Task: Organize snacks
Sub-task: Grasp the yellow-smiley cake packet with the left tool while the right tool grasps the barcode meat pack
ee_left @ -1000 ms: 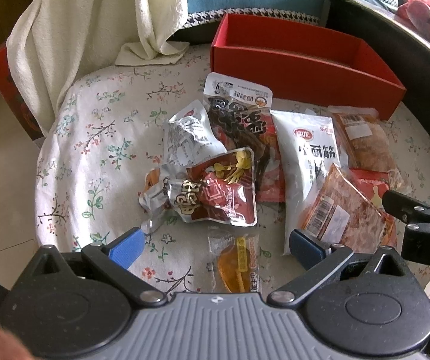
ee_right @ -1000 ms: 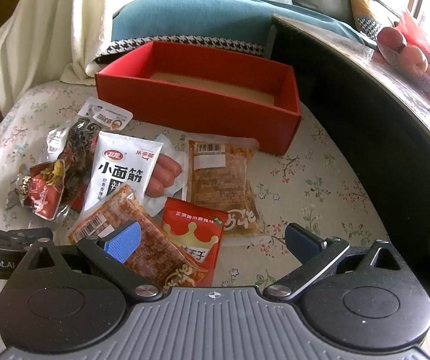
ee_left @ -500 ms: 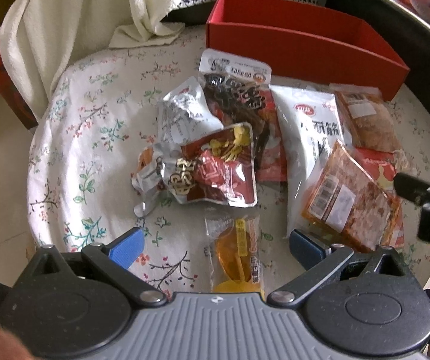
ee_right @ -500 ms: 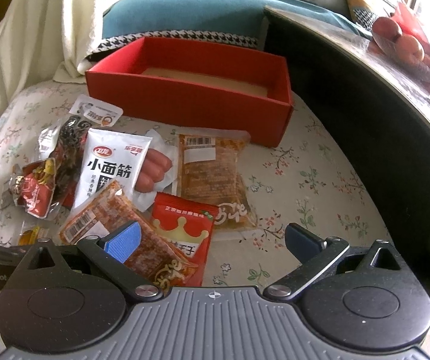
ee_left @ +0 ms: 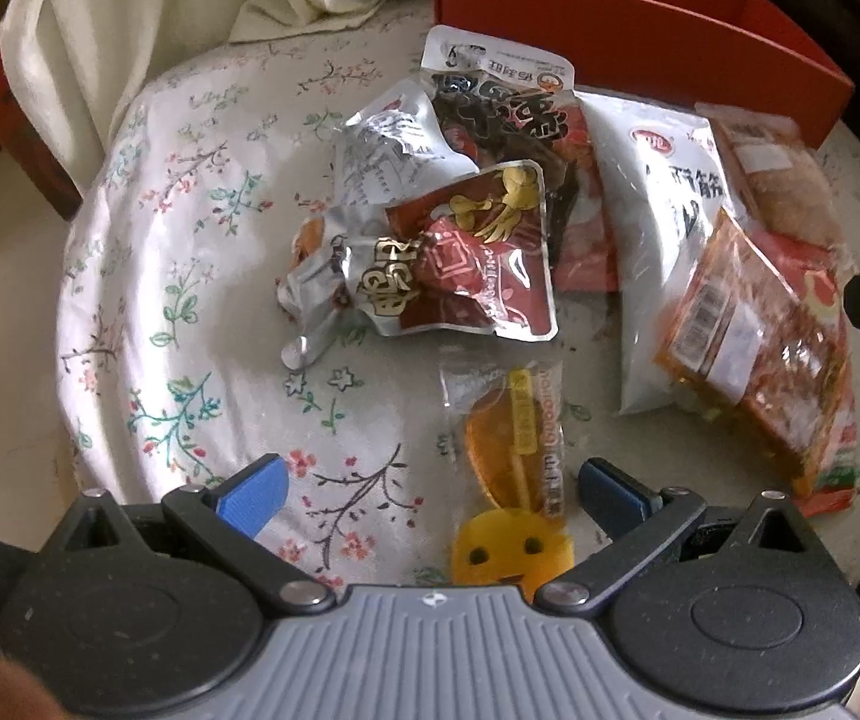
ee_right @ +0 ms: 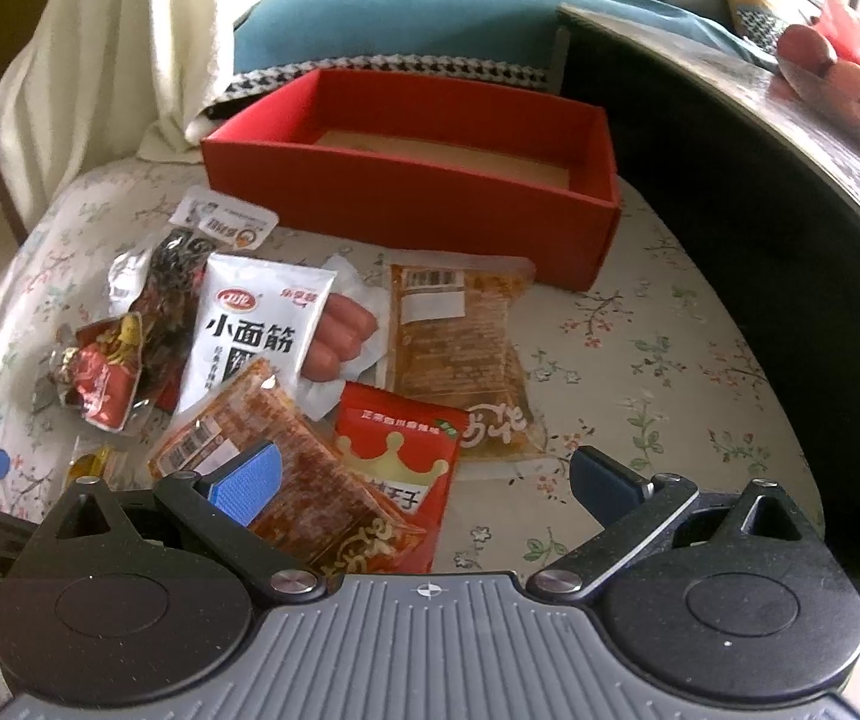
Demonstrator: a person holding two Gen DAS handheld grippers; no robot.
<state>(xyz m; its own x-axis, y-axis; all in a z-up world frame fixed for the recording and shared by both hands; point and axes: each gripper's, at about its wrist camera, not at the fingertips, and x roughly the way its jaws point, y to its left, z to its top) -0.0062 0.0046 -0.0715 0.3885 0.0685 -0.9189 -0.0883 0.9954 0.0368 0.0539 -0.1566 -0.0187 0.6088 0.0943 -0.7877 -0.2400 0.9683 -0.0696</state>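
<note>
Desk (ee_left: 201, 276): snack packets beside red box (ee_right: 417, 192). Left tongs (ee_left: 430, 489) released over lollipop (ee_left: 517, 462); right tongs (ee_right: 423, 480) released above packets.

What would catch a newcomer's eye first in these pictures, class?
First, the open red box at the far side of the floral tablecloth, nothing visible inside. Next, the jumble of snack packets in front of it, above all the white packet with bold black characters. Closest to the left gripper lies an orange lollipop in clear wrap.
</note>
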